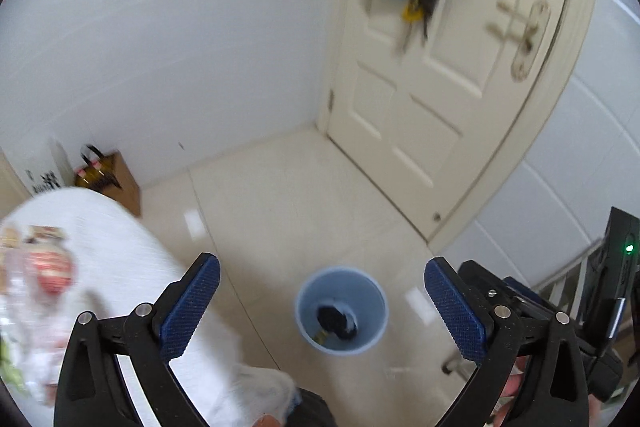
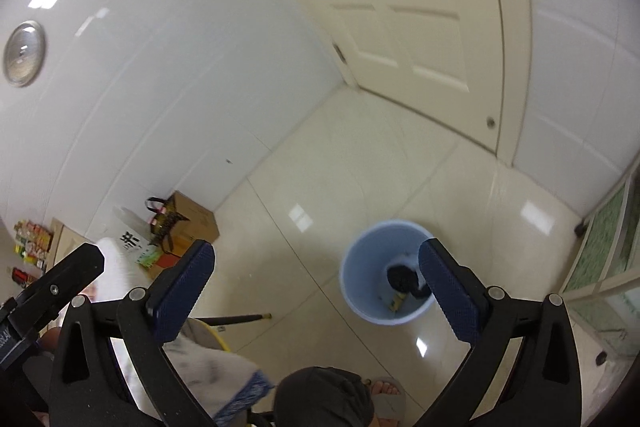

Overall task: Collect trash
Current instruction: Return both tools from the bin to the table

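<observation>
While both tongs, left [image 1: 322, 301] and right [image 2: 316, 283], hang released and empty, the blue bin [image 2: 384, 283] stands upright on the floor [image 2: 320, 163], mouth up, dark trash [image 2: 402, 277] inside.

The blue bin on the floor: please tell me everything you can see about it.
The blue bin is a round, light blue bucket, plastic by its look, upright on the pale tiled floor, open, no lid. Inside lie a dark crumpled item, something white and a small yellow piece. Neither gripper touches it.
</observation>
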Demonstrator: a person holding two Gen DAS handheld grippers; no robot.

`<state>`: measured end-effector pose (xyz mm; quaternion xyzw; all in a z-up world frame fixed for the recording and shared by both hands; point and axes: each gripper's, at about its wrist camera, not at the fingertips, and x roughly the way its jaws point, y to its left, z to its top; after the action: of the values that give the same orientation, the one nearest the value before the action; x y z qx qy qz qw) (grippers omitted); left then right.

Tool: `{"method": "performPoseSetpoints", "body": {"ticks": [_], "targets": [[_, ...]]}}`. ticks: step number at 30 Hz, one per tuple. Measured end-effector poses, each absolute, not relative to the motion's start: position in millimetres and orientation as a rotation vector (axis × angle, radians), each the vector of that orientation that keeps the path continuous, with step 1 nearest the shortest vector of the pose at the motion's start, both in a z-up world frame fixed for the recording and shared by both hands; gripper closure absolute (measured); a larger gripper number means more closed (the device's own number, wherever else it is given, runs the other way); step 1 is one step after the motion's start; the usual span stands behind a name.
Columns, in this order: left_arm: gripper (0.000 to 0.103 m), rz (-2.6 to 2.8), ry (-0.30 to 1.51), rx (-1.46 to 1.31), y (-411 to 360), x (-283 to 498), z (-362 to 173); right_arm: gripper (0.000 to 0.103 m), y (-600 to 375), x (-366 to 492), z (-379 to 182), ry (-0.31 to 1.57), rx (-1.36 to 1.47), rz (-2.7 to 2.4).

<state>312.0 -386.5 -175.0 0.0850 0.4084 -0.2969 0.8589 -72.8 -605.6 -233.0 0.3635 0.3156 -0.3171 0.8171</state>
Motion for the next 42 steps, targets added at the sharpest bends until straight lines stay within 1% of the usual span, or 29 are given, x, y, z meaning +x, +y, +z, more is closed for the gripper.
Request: {"method": "performPoseSetpoints", "body": {"ticks": [6,13,14,15,23,29,35,42], "targets": [[0.001,-0.543,0.696,0.159,-313.5,274.0,-126.1,0.0,-540.6,-47.1,-161.9,0.602,0.626,-0.6],[0.001,-0.403,0.562,0.085,-209.5,217.4,-85.5,0.0,-456.2,-11.5,-100.8,0.535,0.46,-0.496],[0.001,-0.383,0.55,0.076,-197.3,209.7,-82.9,0.0,-447.5,-7.2,-95.7,0.531,0.441,-0.486],[0.001,-0.366,0.539,0.071,-196.2,186.2,-83.4,0.0,-433.8,-1.1,-88.1,0.525,0.415,-0.469],[0.001,-0.199,0.411,0.014,-93.2,88.4,-67.2,0.0,-354.4,23.4,-53.4,0.48,0.275,-0.369],[0.001,-0.104,0.341,-0.013,-56.8,30.8,-75.7,0.0,-306.8,36.2,-40.7,0.456,0.207,-0.294],[0.001,-0.022,0.302,-0.044,-43.3,-11.7,-96.5,0.0,-273.0,39.9,-32.0,0.44,0.144,-0.238],[0.001,0.024,0.334,-0.063,-49.0,-23.8,-109.9,0.0,-249.2,45.3,-30.1,0.444,0.093,-0.21]]}}
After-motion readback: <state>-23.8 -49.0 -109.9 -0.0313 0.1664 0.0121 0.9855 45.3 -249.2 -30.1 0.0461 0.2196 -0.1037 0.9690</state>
